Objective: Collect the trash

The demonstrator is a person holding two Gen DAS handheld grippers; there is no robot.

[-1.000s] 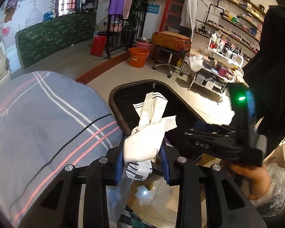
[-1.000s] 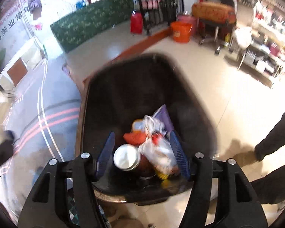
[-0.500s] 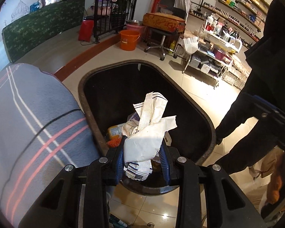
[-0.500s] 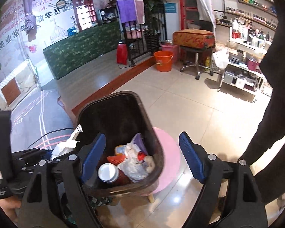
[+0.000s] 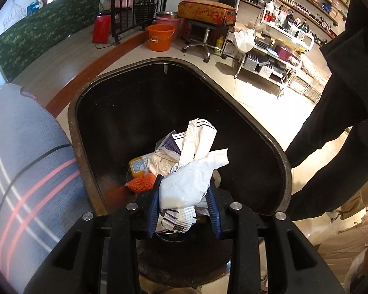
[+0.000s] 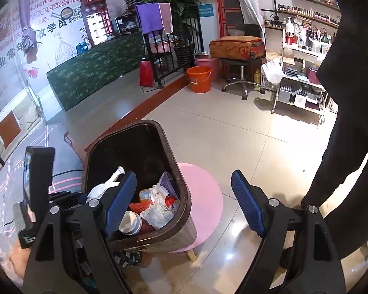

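My left gripper [image 5: 184, 186] hangs over the open dark brown bin [image 5: 72, 122], pointing steeply down. Its blue pads still touch a crumpled white wrapper with purple print [image 5: 189, 181], and the jaws are opening. In the bin lie an orange net [image 5: 141, 183], a yellow-labelled tub [image 5: 138, 165] and white plastic bags [image 5: 162, 164]. My right gripper [image 6: 182, 174] stands wide open, back from the bin [image 6: 169, 147], with nothing between its fingers. In that view the wrapper [image 6: 105, 186] shows at the bin's left rim, and a silver-lidded can [image 6: 130, 223] lies inside.
The bin stands on a low pink stool [image 6: 203, 196]. A grey cloth with pink and white stripes [image 5: 24, 159] lies to its left. A person's dark-clothed legs [image 5: 331, 134] stand to the right. Farther off are an orange bucket [image 6: 198, 78], a swivel stool [image 6: 240, 78] and a white trolley [image 6: 299, 93].
My left gripper has come down over the bin with the wrapper. My right gripper has opened wider and drawn up and back from the bin's contents.
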